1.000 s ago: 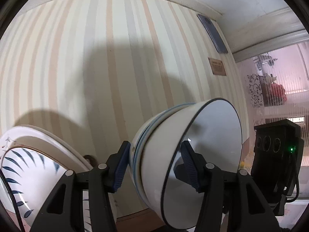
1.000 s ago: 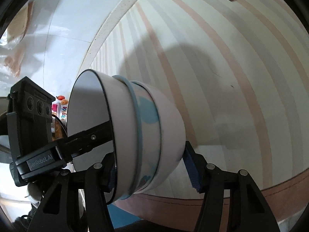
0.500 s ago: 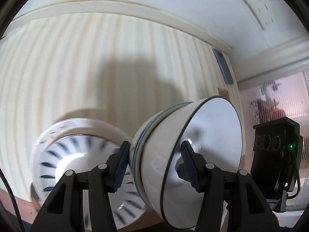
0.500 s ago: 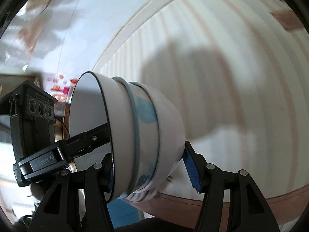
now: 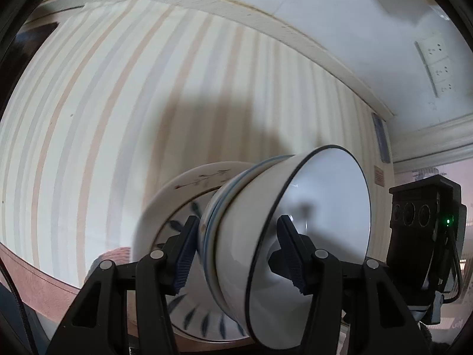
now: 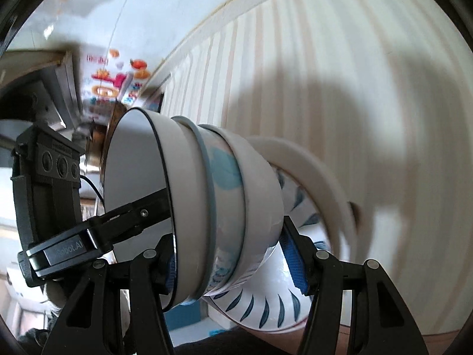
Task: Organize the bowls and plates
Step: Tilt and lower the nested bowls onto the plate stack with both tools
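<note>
Above the striped table (image 5: 124, 124), the left gripper (image 5: 236, 254) and right gripper (image 6: 230, 254) both have their fingers clamped on a nested stack of bowls (image 6: 207, 207), carried over the leaf-patterned plates (image 6: 301, 236), likely leaving only setting-down.

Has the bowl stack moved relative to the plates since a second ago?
Yes. In the left wrist view the bowl stack, held by both tongs, now sits over the plates, which were off at the left edge before.
</note>
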Tool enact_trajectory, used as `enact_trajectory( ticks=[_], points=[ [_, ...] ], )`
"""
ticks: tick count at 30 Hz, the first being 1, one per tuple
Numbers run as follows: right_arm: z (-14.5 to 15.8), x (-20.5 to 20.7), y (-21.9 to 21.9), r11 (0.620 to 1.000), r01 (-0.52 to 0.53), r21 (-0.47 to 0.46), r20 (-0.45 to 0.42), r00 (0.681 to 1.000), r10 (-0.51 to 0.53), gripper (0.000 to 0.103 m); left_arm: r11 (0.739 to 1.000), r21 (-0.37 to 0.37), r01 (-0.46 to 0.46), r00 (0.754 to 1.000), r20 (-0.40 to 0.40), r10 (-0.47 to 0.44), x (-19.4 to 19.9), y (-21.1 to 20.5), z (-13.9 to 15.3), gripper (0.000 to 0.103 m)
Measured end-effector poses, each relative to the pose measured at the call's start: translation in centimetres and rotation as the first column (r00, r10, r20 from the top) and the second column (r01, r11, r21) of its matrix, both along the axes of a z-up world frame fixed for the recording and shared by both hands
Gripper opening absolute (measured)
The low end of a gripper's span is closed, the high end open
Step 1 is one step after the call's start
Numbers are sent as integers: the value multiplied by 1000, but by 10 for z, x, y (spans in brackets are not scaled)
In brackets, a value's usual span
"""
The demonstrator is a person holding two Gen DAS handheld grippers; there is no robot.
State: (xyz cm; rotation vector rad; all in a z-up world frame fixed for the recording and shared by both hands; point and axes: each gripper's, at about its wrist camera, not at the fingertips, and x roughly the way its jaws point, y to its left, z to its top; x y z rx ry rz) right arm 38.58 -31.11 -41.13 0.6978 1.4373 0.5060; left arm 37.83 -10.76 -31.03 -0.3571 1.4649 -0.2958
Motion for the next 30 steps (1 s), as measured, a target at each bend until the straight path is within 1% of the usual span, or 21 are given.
enact_trajectory(
  ticks=[4,8,15,20,23,27,30],
  points=[
    [-8,1,10,1000,-18,-7,-15,1000,18,61,1000,-2,-11,1000,-18,11,-2,8,-8,51],
    [-14,3,14,1000,-16,-14,-29,999,15,61,1000,-3,-6,1000,-24,6,-2,4,-12,52],
    [-13,-1,12,999,-15,-31,-27,1000,14,61,1000,-9,20,999,-26,-20,1,4,-10,52],
    [-13,-3,11,999,-10,-37,-38,999,9,61,1000,-8,21,999,-27,-22,2,0,-13,52],
    [-12,-2,13,999,-15,-42,-46,999,13,62,999,10,31,999,-10,-31,3,-2,-11,50],
    [-11,2,18,998,-25,-57,-56,998,22,63,997,50,53,998,21,-54,3,-6,-5,50],
    [-10,2,18,998,-27,-64,-59,998,23,63,996,78,51,998,40,-55,1,-6,0,50]
  ],
)
